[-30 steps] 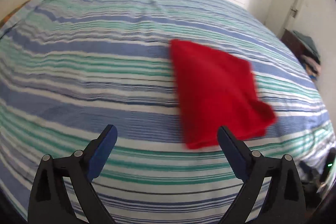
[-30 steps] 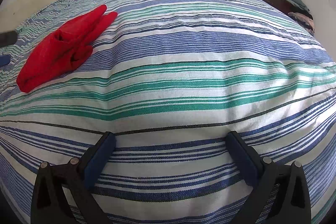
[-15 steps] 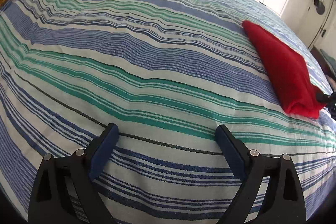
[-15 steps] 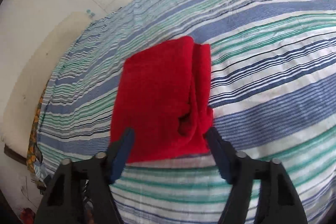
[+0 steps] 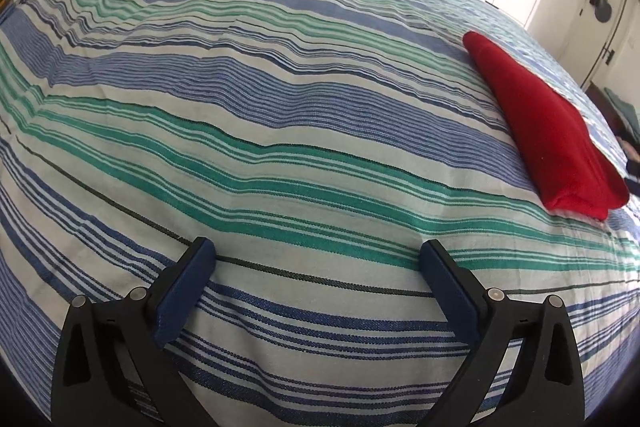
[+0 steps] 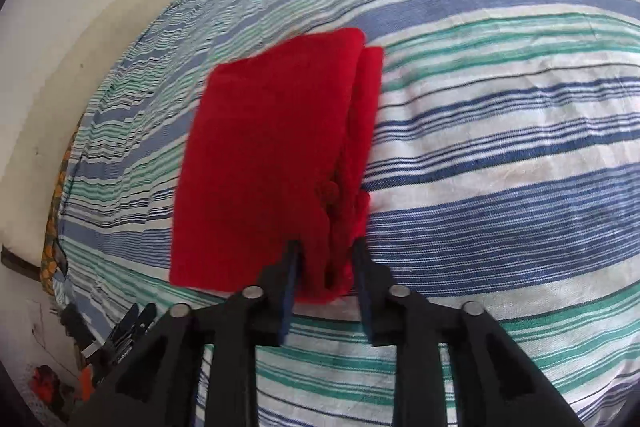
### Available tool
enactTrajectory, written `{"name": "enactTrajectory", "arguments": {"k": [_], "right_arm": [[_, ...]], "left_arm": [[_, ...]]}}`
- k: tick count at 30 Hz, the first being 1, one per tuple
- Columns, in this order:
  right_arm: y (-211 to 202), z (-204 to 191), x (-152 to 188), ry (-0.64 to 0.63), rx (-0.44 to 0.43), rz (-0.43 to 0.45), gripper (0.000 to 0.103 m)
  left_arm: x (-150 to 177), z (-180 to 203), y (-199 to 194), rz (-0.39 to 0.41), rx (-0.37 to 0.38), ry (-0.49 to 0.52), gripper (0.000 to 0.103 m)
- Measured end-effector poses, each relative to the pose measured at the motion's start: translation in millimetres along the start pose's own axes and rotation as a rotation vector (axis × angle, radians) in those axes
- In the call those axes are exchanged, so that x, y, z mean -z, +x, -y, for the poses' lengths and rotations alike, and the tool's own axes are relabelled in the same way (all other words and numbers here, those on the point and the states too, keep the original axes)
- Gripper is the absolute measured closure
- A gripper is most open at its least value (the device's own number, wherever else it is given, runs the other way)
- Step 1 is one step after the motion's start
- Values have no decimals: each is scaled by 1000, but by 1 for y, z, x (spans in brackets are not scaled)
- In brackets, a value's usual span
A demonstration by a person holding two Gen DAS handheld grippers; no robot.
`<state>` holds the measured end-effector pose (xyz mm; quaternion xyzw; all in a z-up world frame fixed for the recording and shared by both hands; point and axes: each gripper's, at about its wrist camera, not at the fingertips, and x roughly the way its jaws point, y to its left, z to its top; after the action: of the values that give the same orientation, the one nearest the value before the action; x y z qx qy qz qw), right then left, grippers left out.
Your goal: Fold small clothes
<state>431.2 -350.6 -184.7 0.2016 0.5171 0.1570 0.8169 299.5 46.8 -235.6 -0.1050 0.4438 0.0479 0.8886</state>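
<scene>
Our right gripper pinches the near, bunched edge of the folded red garment lying on the striped bed, seemingly to shift it, while our left gripper hovers wide and empty.

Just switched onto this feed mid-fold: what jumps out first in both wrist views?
The folded red garment stands out, lying on the blue, green and white striped bedspread. The right hand-held gripper has its near corner between its fingers; its jaws have just been opening again, and whether the pads press on the cloth is unclear. The left hand-held gripper is wide open with only bare stripes beneath it, the garment off to its right.
</scene>
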Motion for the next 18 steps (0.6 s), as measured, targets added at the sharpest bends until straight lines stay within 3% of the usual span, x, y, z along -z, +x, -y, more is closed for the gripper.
{"name": "enactTrajectory", "arguments": {"k": [4,9,10,11,12,14,18], "right_arm": [[-12,-3,-41,2,-7,56,65],[52,13,-93,132,9,2,65],[65,19,-96,167,20,-15,71],[71,22,-96,184,24,-13,94],[67,23,-95,186,18,16,98],[53,22,-88,174,28,82,98],[74,35,-80,149,141,5,97]], "left_arm": [[-1,2,4,1,-14,14,1],[-1,2,5,2,-10,12,1],[-1,2,5,3,-8,11,1],[-1,2,5,4,-6,10,1],[0,1,6,8,-3,9,1],[1,0,6,18,2,9,1],[1,0,6,16,-2,14,1]]}}
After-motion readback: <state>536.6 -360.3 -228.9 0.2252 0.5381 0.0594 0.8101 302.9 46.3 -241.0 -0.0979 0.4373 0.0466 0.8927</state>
